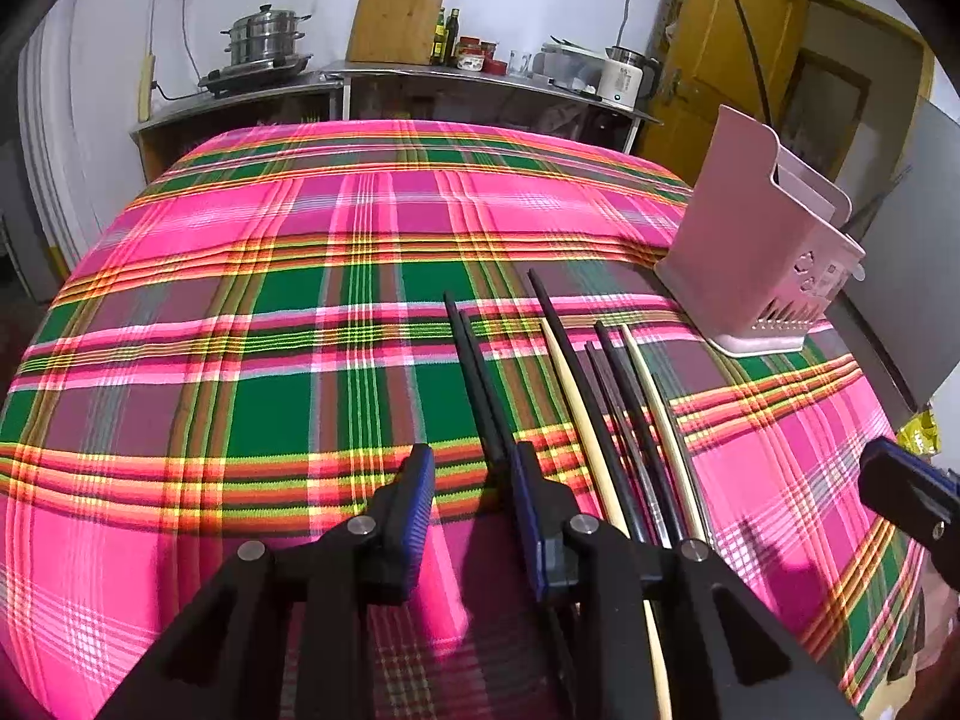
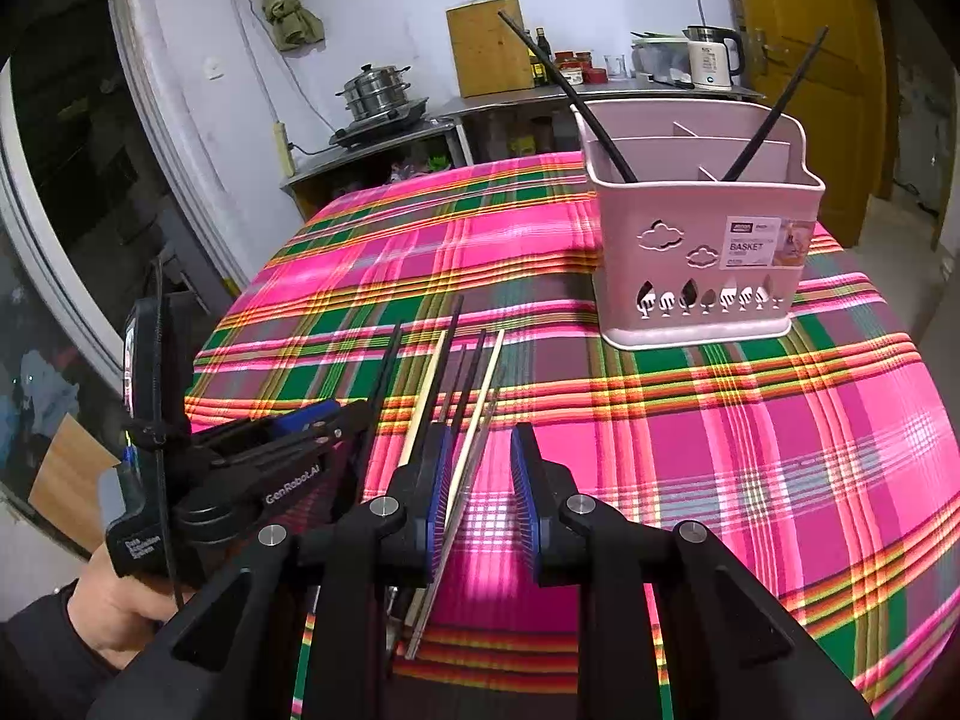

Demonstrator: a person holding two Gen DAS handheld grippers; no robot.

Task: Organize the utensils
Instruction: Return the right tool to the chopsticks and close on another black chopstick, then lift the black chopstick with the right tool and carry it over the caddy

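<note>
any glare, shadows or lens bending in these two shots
Left wrist view: the tablecloth bulges from fisheye, with a dark shadow under the left gripper. Right wrist view: a pale glare patch lies by the right gripper; door edges bow.

Left tongs [image 1: 474, 468] angled downward, blue pads parted with a clear gap, nothing pressed between them, right tongs [image 2: 480, 468] tilted down too, pads apart, empty, person's hand [image 2: 114, 606] wrapped round the left handle

Your left gripper [image 1: 471, 489]: jaws apart, nothing clamped | black chopsticks [image 1: 474, 372] run under its right finger | pink basket [image 1: 762, 252] upright, far right on plaid desk [image 1: 240, 300]
</note>
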